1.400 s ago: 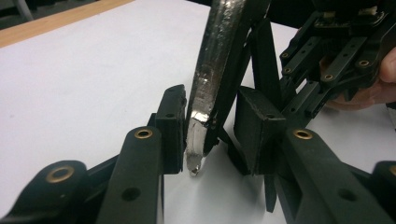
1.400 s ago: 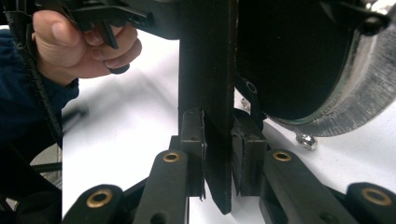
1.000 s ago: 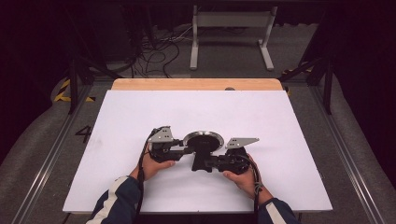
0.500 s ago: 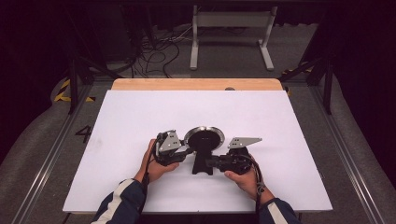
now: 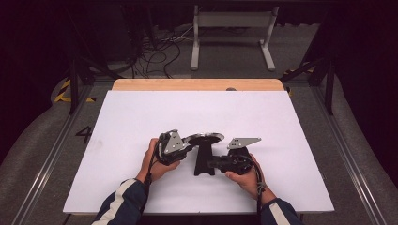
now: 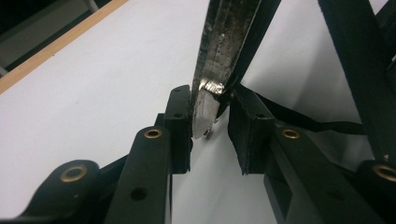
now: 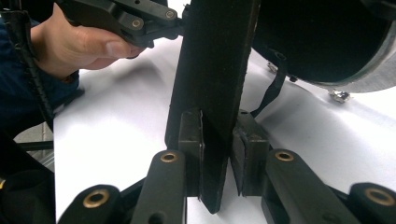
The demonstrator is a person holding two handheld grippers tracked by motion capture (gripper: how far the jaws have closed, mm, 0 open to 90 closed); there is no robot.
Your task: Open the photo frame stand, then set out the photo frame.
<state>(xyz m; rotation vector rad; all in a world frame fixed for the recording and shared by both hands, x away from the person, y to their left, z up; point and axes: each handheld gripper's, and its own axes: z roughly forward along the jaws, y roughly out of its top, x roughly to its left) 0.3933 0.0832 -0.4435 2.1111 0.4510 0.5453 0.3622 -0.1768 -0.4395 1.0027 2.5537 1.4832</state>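
I've got a small black pan (image 5: 205, 139) lifted between the two tools near the middle of the white table (image 5: 300, 140), a little toward the near edge. My right gripper (image 7: 217, 154) is clamped on the pan's flat black handle (image 7: 212, 70), with both pads pressed against its sides. My left gripper (image 6: 210, 126) has its jaws around the pan's metal rim (image 6: 224, 46); they have just been closing, and the left pad (image 6: 180, 123) touches the rim while the other pad seems to stand just off it, so I can't tell whether that grip is firm yet. I judge this to be the two-handed carry or repositioning stage, with the pan tilted and off the surface. The next move calls for firming up the left grip before shifting anything, and for moving both hands together so the handle doesn't twist in the right pads. There's plenty of bare table to the left, right and far side. The near edge is close to my forearms, and the wooden strip (image 5: 197, 84) marks the far limit.
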